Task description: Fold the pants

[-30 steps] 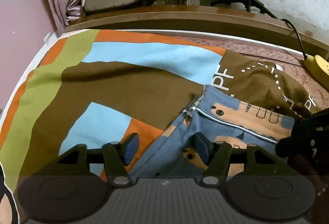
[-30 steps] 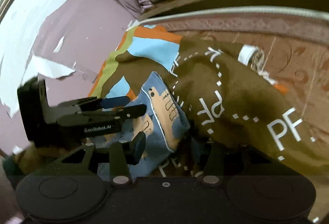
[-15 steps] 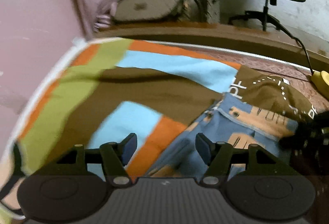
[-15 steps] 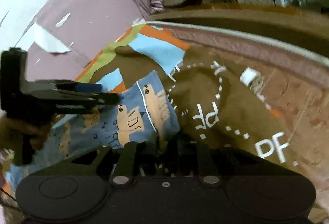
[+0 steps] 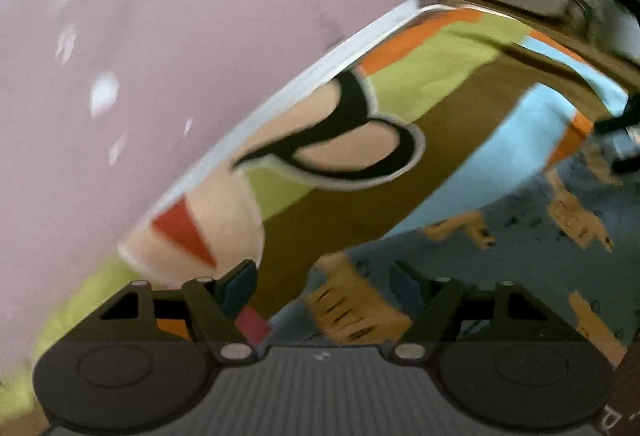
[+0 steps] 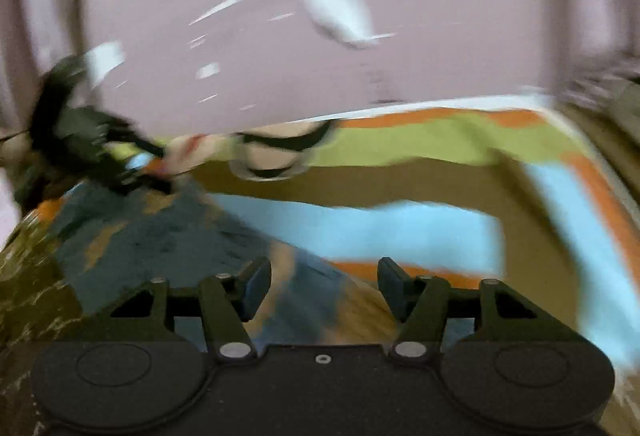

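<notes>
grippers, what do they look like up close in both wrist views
The left gripper and right gripper match: black angular linkage arms with silver pivot screws, ending in dark blue fingertip pads. Each sits on a wide body with two round discs; the left's centre is ribbed grey, the right's smooth black with one small screw. No cables or sleeves show.

Almost nothing can be read here, as both views are smeared by motion. On the bedsheet (image 5: 460,140) a large black looping figure outlined in white shows, but it cannot be read as any letter. At the lower right edge of the left wrist view, white marks on brown cloth (image 5: 614,422) are too cut off to read.
</notes>
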